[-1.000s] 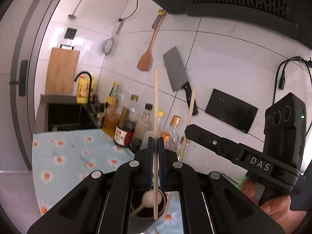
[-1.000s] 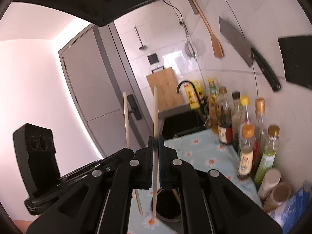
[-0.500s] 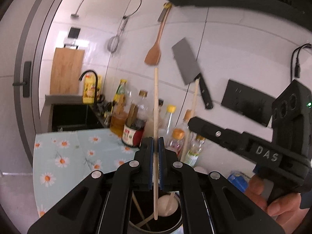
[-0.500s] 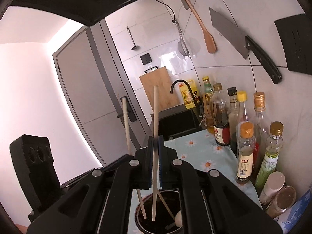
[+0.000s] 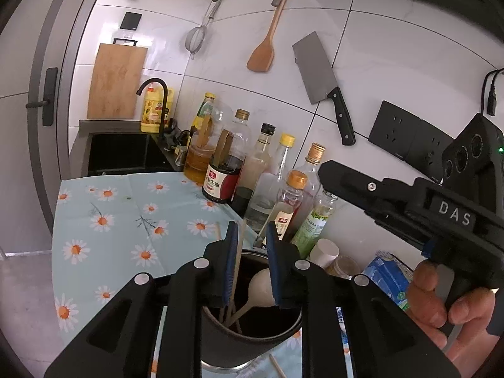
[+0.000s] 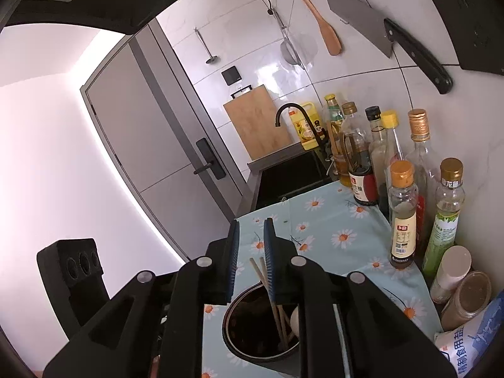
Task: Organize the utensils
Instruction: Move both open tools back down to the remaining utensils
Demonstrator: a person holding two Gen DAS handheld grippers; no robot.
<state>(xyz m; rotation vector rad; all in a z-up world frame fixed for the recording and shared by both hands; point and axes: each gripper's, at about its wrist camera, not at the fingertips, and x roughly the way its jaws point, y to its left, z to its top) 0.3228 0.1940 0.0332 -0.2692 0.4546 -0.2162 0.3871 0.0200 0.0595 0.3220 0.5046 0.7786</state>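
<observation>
White glossy tiles back a counter covered by a pale blue cloth [image 5: 126, 214] printed with daisies. On the wall hang a wooden spatula [image 5: 263, 47], a broad steel cleaver [image 5: 318, 69] with a black handle, and a wire strainer [image 5: 194, 39]; a wooden cutting board [image 5: 116, 82] leans behind the dark sink [image 5: 119, 154]. Glass and plastic bottles [image 5: 264, 170] stand in a row along the tiles.

A round, dark utensil holder [image 6: 258, 327] with a thin metal rim stands on the cloth below both grippers. Inside it lean slim wooden chopsticks [image 6: 267, 286] and a pale spoon [image 5: 260, 285] with a smooth oval bowl — the chopsticks tilt against the rim, their tips rising just above it.

The left gripper [image 5: 250, 242] hovers over the holder with its blue-padded fingers spread apart; one chopstick [image 5: 237, 258] passes up between them close to the left pad, but I cannot tell whether they touch. The right gripper [image 6: 250, 233] is likewise parted and holds nothing, the chopstick tops showing in the gap — close to its right pad.
</observation>
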